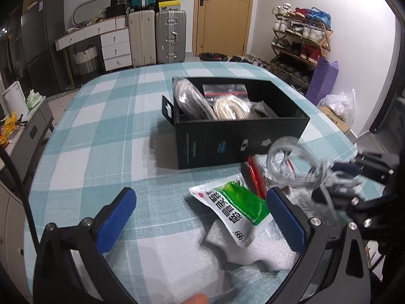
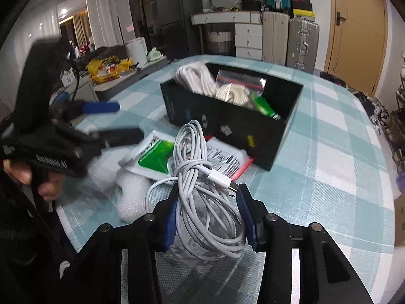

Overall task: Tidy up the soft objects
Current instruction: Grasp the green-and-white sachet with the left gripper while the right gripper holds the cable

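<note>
In the left wrist view, the left gripper (image 1: 201,211) fills the lower part of the frame, angled down at the checked tablecloth (image 1: 106,131), its blue pads (image 1: 115,217) standing wide apart with nothing between them. A fingertip shows at the bottom edge. Between and just past the pads lies a white and green sachet (image 1: 234,206) on a piece of white foam wrap (image 1: 255,250). Above centre sits the black box (image 1: 240,136), open at the top, with bagged coils of pale cord (image 1: 231,107) inside. At the right edge the right gripper (image 1: 354,174) reaches in, blurred, carrying a coiled white cable (image 1: 301,164) above a red-edged packet (image 1: 255,177).

In the right wrist view, the left gripper (image 2: 119,119) appears at the left, blurred, a hand (image 2: 35,177) wrapped round its handle at lower left. At lower centre the right gripper (image 2: 206,195) points down toward the table, its jaws drawn narrow and clamped on the white cable (image 2: 200,177), whose loop rises toward the black box (image 2: 227,124) at upper centre.
</note>
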`<state>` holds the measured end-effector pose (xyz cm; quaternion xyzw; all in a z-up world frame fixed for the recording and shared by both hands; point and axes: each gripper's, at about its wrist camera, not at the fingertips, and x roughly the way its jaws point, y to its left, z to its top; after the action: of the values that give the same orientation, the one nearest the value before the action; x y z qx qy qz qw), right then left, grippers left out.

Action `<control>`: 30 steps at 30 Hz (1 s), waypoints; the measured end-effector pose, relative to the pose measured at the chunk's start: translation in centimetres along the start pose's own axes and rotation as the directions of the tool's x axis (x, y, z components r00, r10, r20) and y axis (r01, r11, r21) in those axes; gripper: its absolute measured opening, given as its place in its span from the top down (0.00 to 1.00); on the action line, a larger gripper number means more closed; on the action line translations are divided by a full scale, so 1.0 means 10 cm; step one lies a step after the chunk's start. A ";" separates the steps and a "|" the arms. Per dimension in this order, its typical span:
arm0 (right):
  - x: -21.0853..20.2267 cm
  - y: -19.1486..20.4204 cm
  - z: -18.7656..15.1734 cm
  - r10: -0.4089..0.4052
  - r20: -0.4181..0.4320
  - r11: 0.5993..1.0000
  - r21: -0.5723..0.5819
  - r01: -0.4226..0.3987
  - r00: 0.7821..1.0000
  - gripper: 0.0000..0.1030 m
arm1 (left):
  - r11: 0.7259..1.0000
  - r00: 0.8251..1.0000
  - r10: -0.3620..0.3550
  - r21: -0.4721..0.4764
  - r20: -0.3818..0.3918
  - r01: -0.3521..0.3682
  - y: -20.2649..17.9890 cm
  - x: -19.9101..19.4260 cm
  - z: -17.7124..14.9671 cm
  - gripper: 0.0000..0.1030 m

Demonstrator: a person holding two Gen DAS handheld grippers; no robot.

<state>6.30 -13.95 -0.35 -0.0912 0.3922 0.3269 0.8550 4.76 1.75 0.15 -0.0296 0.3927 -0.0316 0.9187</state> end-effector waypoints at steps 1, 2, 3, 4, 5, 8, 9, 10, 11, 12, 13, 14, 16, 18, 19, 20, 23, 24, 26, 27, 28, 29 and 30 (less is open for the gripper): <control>-0.02 -0.01 0.01 -0.006 0.009 1.000 0.003 0.006 1.000 0.58 | 1.000 1.000 -0.008 0.000 -0.014 0.008 -0.02 0.03 -0.01 0.00; -0.05 -0.03 0.02 -0.011 0.019 1.000 0.007 0.011 1.000 0.58 | 1.000 1.000 -0.015 0.003 -0.026 0.015 -0.04 0.06 -0.02 0.00; -0.07 -0.04 0.03 -0.011 0.026 1.000 0.012 0.011 1.000 0.58 | 1.000 0.999 -0.019 0.006 -0.034 0.019 -0.07 0.09 -0.03 0.00; -0.08 -0.04 0.03 -0.013 0.031 1.000 0.015 0.013 0.999 0.58 | 1.000 0.999 -0.020 0.012 -0.045 0.021 -0.10 0.12 -0.04 0.00; -0.08 -0.05 0.04 -0.018 0.035 1.000 0.017 0.017 0.999 0.58 | 1.000 0.998 -0.022 0.013 -0.054 0.023 -0.13 0.15 -0.05 0.00; -0.09 -0.07 0.03 -0.018 0.039 1.000 0.022 0.017 0.999 0.58 | 0.999 0.995 -0.038 0.001 -0.091 0.038 -0.19 0.25 -0.07 0.00; -0.09 -0.07 0.03 -0.017 0.039 1.000 0.023 0.016 0.999 0.58 | 0.999 0.995 -0.038 -0.001 -0.097 0.038 -0.22 0.27 -0.08 0.00; -0.09 -0.07 0.03 -0.013 0.039 1.000 0.025 0.012 0.999 0.58 | 0.999 0.994 -0.038 0.002 -0.100 0.039 -0.24 0.29 -0.08 0.00; -0.09 -0.07 0.02 -0.011 0.039 1.000 0.025 0.011 0.999 0.58 | 0.999 0.994 -0.039 0.009 -0.105 0.040 -0.26 0.30 -0.09 0.00; -0.08 -0.07 0.02 -0.012 0.038 1.000 0.024 0.011 0.999 0.58 | 0.999 0.993 -0.037 0.016 -0.111 0.039 -0.28 0.31 -0.10 0.00; -0.08 -0.07 0.02 -0.013 0.037 1.000 0.024 0.012 0.999 0.58 | 0.999 0.993 -0.033 0.021 -0.117 0.036 -0.30 0.33 -0.10 0.00; -0.08 -0.06 0.01 -0.014 0.037 1.000 0.024 0.013 0.999 0.58 | 0.999 0.992 -0.030 0.024 -0.123 0.033 -0.31 0.35 -0.10 0.00; -0.06 -0.07 0.01 -0.019 0.035 1.000 0.026 0.018 0.999 0.58 | 0.999 0.990 -0.023 0.027 -0.136 0.027 -0.33 0.37 -0.11 0.00; -0.04 -0.07 0.01 -0.018 0.032 0.999 0.028 0.017 0.999 0.58 | 0.999 0.989 -0.016 0.028 -0.147 0.020 -0.33 0.39 -0.11 0.00; -0.04 -0.07 0.00 -0.020 0.030 0.999 0.028 0.019 0.999 0.58 | 0.999 0.988 -0.017 0.027 -0.153 0.022 -0.33 0.40 -0.11 0.00; -0.04 -0.07 0.00 -0.020 0.029 0.999 0.028 0.020 0.999 0.58 | 0.999 0.988 -0.019 0.026 -0.155 0.023 -0.33 0.40 -0.11 0.00; -0.04 -0.07 0.00 -0.020 0.030 0.999 0.028 0.020 0.999 0.58 | 0.999 0.987 -0.023 0.023 -0.158 0.027 -0.33 0.41 -0.11 0.00; -0.04 -0.07 0.00 -0.019 0.029 0.999 0.028 0.018 0.999 0.58 | 0.999 0.987 -0.028 0.020 -0.159 0.031 -0.33 0.41 -0.10 0.00; -0.04 -0.07 0.00 -0.020 0.030 0.999 0.028 0.019 0.999 0.58 | 0.999 0.986 -0.037 0.015 -0.162 0.040 -0.31 0.42 -0.09 0.02; -0.04 -0.07 0.00 -0.020 0.029 0.999 0.028 0.019 0.999 0.58 | 0.999 0.986 -0.040 0.011 -0.160 0.043 -0.30 0.42 -0.09 0.04; -0.04 -0.07 0.00 -0.020 0.029 0.999 0.027 0.019 0.999 0.58 | 0.999 0.986 -0.047 0.010 -0.160 0.049 -0.29 0.43 -0.07 0.08; -0.04 -0.07 0.00 -0.020 0.029 0.999 0.026 0.019 0.999 0.58 | 0.999 0.987 -0.048 0.016 -0.156 0.051 -0.30 0.42 -0.07 0.12; -0.03 -0.07 0.00 -0.019 0.029 0.999 0.026 0.019 0.999 0.58 | 0.998 0.987 -0.047 0.022 -0.155 0.051 -0.30 0.42 -0.06 0.15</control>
<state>6.61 -14.65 -0.20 -0.0793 0.3830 0.3151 0.8647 7.09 -1.63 -3.05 -0.0250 0.4615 -0.0615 0.8847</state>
